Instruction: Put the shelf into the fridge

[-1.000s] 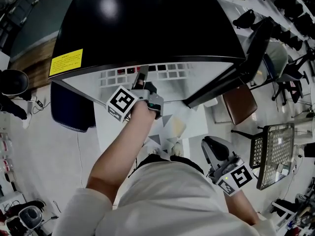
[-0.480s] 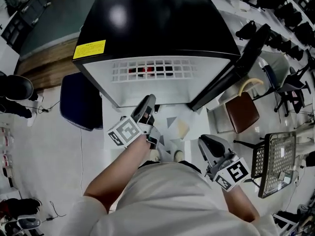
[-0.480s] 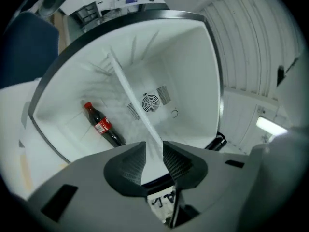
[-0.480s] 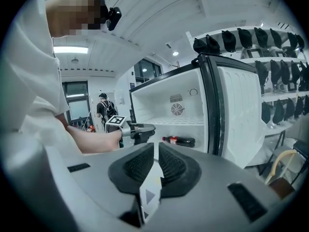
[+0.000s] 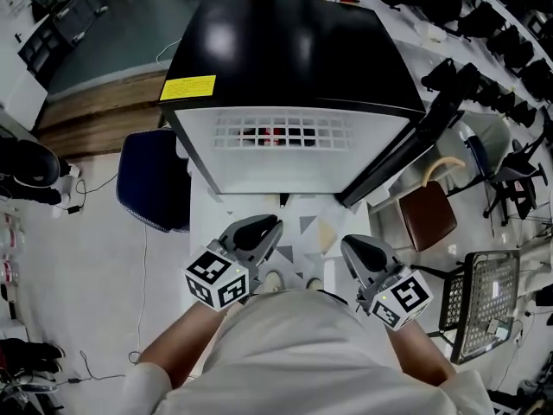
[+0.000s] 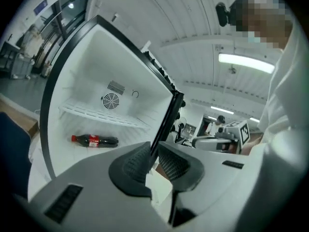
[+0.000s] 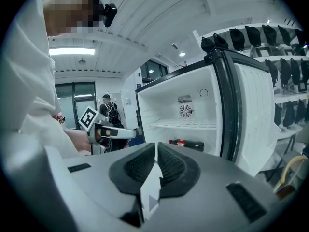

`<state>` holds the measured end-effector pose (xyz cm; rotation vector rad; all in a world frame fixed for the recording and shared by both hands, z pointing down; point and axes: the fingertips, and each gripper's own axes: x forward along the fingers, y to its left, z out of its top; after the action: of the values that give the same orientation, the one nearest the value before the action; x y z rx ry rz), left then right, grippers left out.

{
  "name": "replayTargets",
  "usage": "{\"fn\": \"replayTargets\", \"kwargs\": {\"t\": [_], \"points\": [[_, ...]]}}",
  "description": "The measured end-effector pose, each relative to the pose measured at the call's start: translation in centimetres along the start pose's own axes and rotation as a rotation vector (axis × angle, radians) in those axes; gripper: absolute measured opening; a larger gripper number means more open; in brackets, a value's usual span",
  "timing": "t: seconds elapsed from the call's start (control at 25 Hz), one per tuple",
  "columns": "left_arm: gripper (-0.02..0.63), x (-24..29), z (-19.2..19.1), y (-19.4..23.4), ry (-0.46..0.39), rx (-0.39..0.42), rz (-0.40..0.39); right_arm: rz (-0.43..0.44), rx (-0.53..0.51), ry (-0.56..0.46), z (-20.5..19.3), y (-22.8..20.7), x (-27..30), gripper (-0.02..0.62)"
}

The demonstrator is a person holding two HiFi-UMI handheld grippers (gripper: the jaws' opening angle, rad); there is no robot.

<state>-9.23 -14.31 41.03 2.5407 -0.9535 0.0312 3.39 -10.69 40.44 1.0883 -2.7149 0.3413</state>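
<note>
The shelf (image 6: 104,114) lies level across the fridge (image 5: 285,50), under the fan on its back wall and above a bottle (image 6: 94,140) on its floor. The left gripper (image 5: 273,225) hangs well out from the fridge's open front, clear of the shelf; its jaws have just been closing and stand nearly together, empty. The right gripper (image 5: 348,244) hangs beside it, narrow and empty.
</note>
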Motion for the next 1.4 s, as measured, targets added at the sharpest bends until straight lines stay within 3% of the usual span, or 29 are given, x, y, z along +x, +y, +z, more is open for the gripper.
{"fn": "replayTargets", "kwargs": {"t": [0.56,1.4], "points": [[0.06,-2.6,-1.3,-1.0,0.061,0.051,-0.029,0.005,-0.015,0.018,-0.1,1.0,0.6,0.017],[0.06,-2.1,-2.2,-0.8,0.076,0.042,-0.048,-0.001,-0.019,0.023,-0.2,1.4,0.9,0.008]]}}
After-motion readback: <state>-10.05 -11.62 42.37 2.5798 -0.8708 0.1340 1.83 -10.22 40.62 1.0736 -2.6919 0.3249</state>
